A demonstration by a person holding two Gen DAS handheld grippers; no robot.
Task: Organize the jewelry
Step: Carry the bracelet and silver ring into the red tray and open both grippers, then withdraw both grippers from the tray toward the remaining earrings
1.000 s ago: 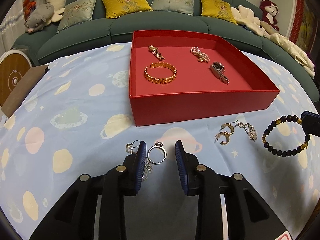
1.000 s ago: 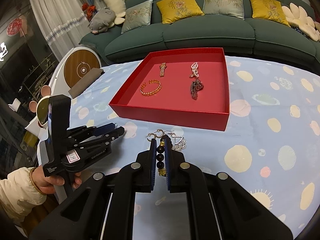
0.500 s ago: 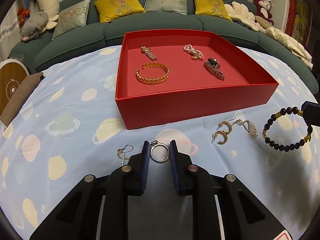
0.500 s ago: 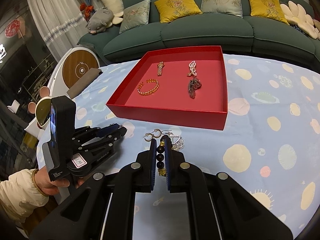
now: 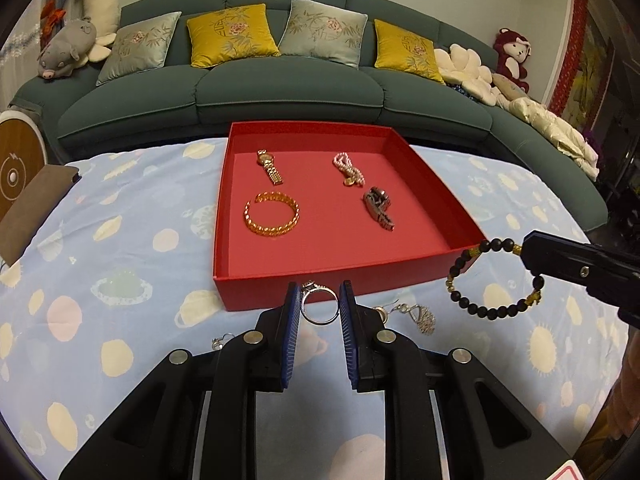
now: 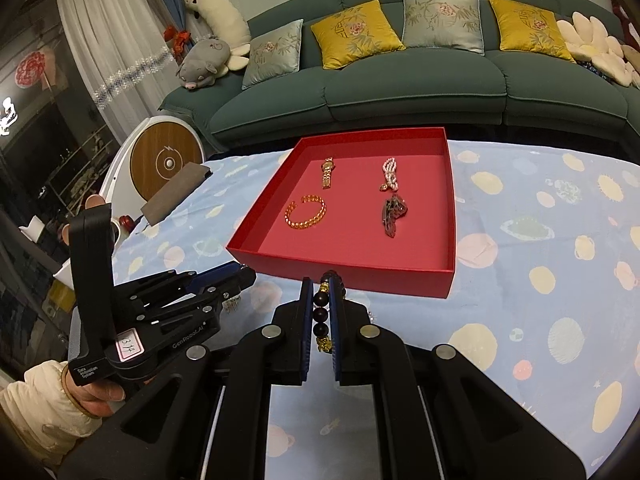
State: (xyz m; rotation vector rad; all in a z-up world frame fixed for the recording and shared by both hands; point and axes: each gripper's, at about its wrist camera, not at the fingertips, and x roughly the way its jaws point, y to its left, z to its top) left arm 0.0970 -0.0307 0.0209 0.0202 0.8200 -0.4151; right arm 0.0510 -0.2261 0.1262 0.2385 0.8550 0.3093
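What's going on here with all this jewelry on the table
A person is sorting jewelry into a red tray with a handheld gripper in each hand. The left gripper is shut on a silver ring, held just short of the tray's near wall. The right gripper is shut on a black beaded bracelet, near the tray's front right corner. A gold bangle, two watches and a pearl piece already lie inside. A few earrings remain on the tablecloth.

At seven o'clock of the ring (image 5: 319,307), an earring (image 5: 221,340) is half hidden behind the left gripper (image 5: 319,304). The bracelet (image 6: 323,316) is mostly masked by the right gripper (image 6: 320,312); another earring (image 5: 380,312) shows only partly.
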